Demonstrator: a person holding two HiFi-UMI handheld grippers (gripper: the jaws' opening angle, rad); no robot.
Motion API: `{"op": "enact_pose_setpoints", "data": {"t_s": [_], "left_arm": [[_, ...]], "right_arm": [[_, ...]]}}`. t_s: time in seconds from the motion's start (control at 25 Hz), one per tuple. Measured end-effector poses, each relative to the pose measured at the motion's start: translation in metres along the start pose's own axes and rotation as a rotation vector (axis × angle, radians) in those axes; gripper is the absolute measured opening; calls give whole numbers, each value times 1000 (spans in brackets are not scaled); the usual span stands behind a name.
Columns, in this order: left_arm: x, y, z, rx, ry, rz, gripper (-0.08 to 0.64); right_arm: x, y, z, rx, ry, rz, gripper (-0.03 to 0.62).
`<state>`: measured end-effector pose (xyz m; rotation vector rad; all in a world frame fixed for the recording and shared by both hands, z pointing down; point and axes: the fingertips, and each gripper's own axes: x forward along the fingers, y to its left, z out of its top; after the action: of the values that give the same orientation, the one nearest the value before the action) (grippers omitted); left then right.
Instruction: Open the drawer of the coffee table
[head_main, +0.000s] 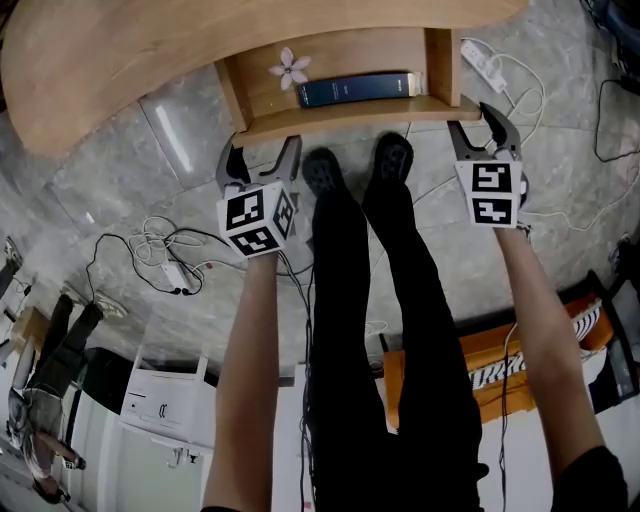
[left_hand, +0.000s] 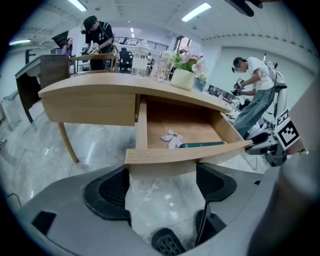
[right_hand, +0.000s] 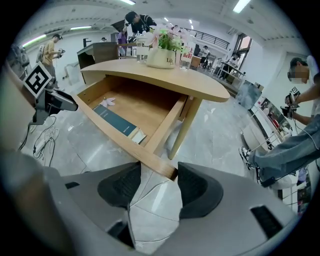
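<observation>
The table (head_main: 150, 50) fills the top of the head view, its curved top over the person's feet. The drawer (head_main: 340, 122) stands well out from under it, its inside bare to the camera, so I judge the opening nearly or wholly done.

The left gripper (head_main: 262, 160) sits at the left end of the drawer front, the right gripper (head_main: 478, 130) at the right end. In the left gripper view the jaws stand wide apart, with the front's lower edge just at their tips and nothing pinched. The right gripper's jaws are also spread, and the front's corner lies between their tips, nearer the right pad, unclamped.

Inside lie a dark book (head_main: 360, 88) along the front and a pale flower (head_main: 290, 68) just behind it, to the left.

If any pull is left, draw both ends back evenly and straight, so the drawer does not skew on its runners. Keep the front level, and stop before the drawer comes free, or the book and flower could slide.
</observation>
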<state>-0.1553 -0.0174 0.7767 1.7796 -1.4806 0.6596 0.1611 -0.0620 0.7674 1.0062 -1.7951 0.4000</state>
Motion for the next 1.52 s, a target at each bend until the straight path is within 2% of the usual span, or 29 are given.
{"op": "enact_pose_setpoints", "data": {"t_s": [0.28, 0.48, 0.6, 0.72, 1.04, 1.28, 1.52], "left_arm": [[1, -1, -2, 5, -8, -1, 431], [-3, -2, -7, 0, 32, -18, 431], [-18, -3, -14, 2, 63, -3, 431], [-41, -5, -7, 0, 58, 12, 431], [-118, -31, 49, -7, -12, 26, 431], [-190, -51, 103, -66, -121, 37, 431], [-267, -75, 157, -21, -201, 30, 431]], "right_arm": [[2, 1, -2, 13, -6, -4, 230], [-4, 1, -1, 68, -2, -14, 232], [-17, 0, 1, 112, 13, -17, 232], [-39, -1, 10, 122, 12, -18, 232], [-121, -8, 51, 123, -50, -14, 232], [-199, -6, 92, 177, -128, -21, 232], [-282, -8, 125, 218, -189, -41, 232]]}}
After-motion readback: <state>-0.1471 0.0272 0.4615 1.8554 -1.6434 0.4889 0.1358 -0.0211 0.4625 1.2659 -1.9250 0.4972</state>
